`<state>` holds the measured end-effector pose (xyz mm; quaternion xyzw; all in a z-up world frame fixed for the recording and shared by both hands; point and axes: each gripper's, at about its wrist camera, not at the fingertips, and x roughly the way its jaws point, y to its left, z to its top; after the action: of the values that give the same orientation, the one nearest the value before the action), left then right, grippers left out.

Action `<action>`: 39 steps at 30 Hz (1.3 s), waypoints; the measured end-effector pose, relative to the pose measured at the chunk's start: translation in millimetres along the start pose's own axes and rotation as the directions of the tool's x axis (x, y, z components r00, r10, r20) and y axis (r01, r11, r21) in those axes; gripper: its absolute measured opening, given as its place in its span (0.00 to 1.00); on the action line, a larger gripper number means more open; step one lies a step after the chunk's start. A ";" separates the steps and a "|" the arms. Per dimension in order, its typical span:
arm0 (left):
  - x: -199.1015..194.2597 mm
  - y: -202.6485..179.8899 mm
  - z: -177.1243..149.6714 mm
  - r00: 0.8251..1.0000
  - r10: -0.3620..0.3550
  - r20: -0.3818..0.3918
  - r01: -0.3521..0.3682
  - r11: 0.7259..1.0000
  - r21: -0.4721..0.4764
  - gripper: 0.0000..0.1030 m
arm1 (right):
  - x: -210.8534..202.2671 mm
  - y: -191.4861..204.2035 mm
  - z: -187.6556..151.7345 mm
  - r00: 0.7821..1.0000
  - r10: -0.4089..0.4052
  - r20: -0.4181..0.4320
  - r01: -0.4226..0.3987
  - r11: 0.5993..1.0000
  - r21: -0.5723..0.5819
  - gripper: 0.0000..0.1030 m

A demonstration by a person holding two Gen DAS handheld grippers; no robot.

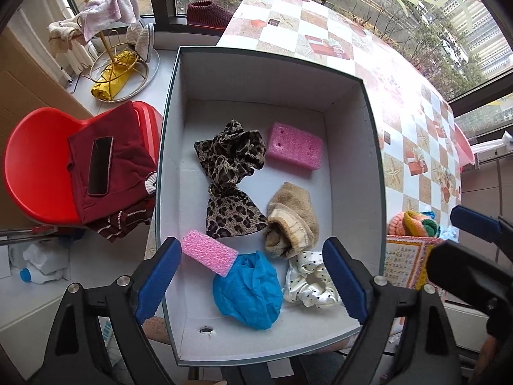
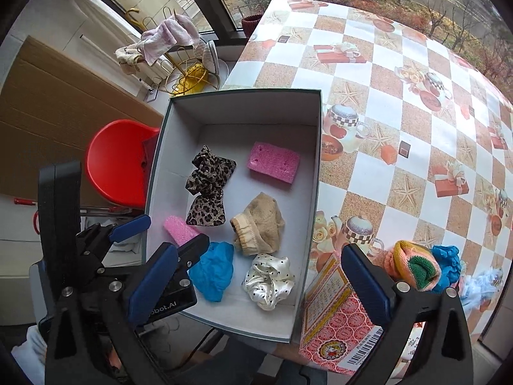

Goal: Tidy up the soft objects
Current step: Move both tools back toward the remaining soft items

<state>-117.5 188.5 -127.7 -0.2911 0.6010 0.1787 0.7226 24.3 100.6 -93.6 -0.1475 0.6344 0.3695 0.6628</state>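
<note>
A white box (image 1: 349, 166) with a dark rim holds several soft things: a leopard-print scarf (image 1: 229, 173), a pink sponge (image 1: 295, 149), a beige sock (image 1: 291, 221), a small pink foam piece (image 1: 208, 252), a blue cloth (image 1: 248, 288) and a white dotted scrunchie (image 1: 309, 284). My left gripper (image 1: 251, 243) hangs open above the box's near end, its pads touching nothing. My right gripper (image 2: 259, 250) is open too, above the scrunchie (image 2: 269, 280) and the box's right wall (image 2: 315, 173), empty. A knitted orange, yellow and green piece (image 2: 413, 266) and another blue cloth (image 2: 447, 261) lie right of the box.
The box stands at the edge of a table with a checked cloth (image 2: 400, 122). A red patterned carton (image 2: 336, 317) lies against the box's near right corner. Left of the table is a red chair (image 1: 35, 166) with a dark red garment and a phone (image 1: 100, 165).
</note>
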 end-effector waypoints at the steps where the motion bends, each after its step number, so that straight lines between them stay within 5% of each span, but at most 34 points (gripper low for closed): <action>1: -2.8 -0.7 1.2 1.000 -0.029 -0.002 0.029 1.000 -0.003 0.89 | -5.7 -3.7 -1.7 1.000 0.013 0.011 -0.013 1.000 0.023 1.00; 6: -16.2 -18.1 7.4 0.995 -0.097 -0.007 0.097 0.995 0.025 1.00 | -39.1 -36.1 -14.7 0.996 0.044 0.081 -0.054 0.989 0.138 1.00; 13: -17.6 -72.8 10.9 0.996 -0.089 -0.018 0.091 0.983 0.158 1.00 | -66.4 -126.0 -55.6 0.993 -0.044 0.113 0.001 0.936 0.352 1.00; 19: -10.3 -110.2 8.1 0.997 -0.065 -0.048 0.075 0.969 0.235 1.00 | -50.9 -208.0 -97.5 0.987 -0.162 0.005 0.137 0.848 0.511 1.00; 23: -5.7 -125.2 8.6 0.997 -0.045 -0.064 0.060 0.965 0.255 1.00 | -18.8 -236.3 -105.4 0.975 -0.193 -0.106 0.220 0.843 0.491 1.00; 31: 0.8 -141.8 15.2 0.996 0.011 -0.087 0.010 0.971 0.239 1.00 | 53.4 -233.7 -62.9 0.947 -0.211 -0.241 0.275 0.921 0.276 1.00; 34: 2.8 -149.2 18.8 0.995 0.034 -0.089 -0.012 0.973 0.229 1.00 | 58.8 -235.9 -30.1 0.952 -0.249 -0.179 0.287 0.928 0.236 1.00; 39: 4.3 -171.7 28.4 0.995 0.034 -0.093 -0.013 0.976 0.219 1.00 | 12.2 -271.3 -0.6 0.976 -0.218 0.012 0.197 0.905 0.378 1.00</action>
<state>9.6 74.6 -93.4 -0.2114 0.6546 0.1062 0.7180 206.5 -81.6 -179.4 -0.0748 0.6557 0.1729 0.7312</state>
